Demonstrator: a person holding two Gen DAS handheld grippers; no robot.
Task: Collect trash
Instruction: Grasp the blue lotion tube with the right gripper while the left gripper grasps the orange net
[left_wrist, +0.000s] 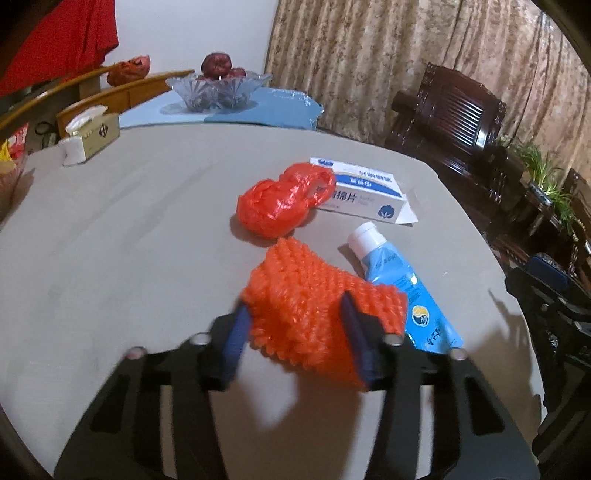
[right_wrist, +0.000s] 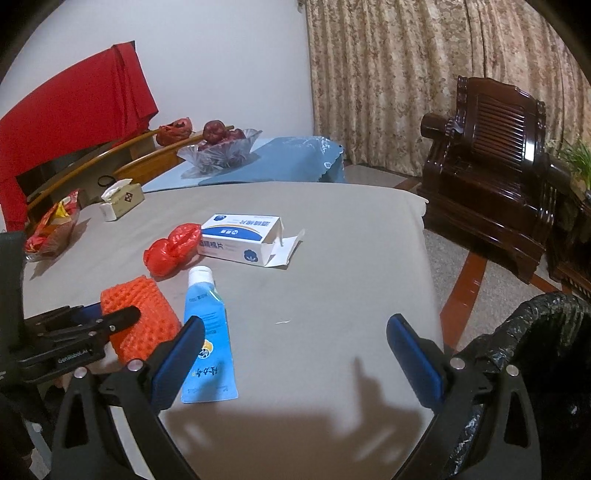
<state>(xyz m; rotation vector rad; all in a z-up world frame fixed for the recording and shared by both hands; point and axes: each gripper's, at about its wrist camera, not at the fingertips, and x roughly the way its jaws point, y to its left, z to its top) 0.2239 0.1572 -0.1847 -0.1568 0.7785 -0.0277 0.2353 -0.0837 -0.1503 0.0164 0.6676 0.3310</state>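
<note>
Left wrist view: left gripper (left_wrist: 295, 314) jaws pinch orange foam net (left_wrist: 314, 306), hiding blue tube (left_wrist: 402, 288) partly; right gripper (right_wrist: 295, 332) jaws gape empty; black-lined bin (right_wrist: 546, 332) cut off lower right.

Both views: dim, warm indoor light with a reddish-brown cast and visible grain.

Left wrist view: black vignette arcs in the corners from 10 to 2 o'clock; strong fisheye bending at the rim. The grey cloth-covered worktop (left_wrist: 129, 240) is evenly lit, no glare. The left gripper (left_wrist: 291, 310) is smeared by motion blur at 7 o'clock; its right finger is sharper. A soft shadow falls to the near-left of the crumpled red plastic bag (left_wrist: 284, 201).

Right wrist view: a broad dark shadow of the right gripper (right_wrist: 295, 332) lies on the worktop at 6 o'clock, so light comes from behind and above. Bright highlights glint on the glossy dark wooden armchair (right_wrist: 491, 177) at 3 o'clock. Centre focus is fair; the edges are soft.
</note>
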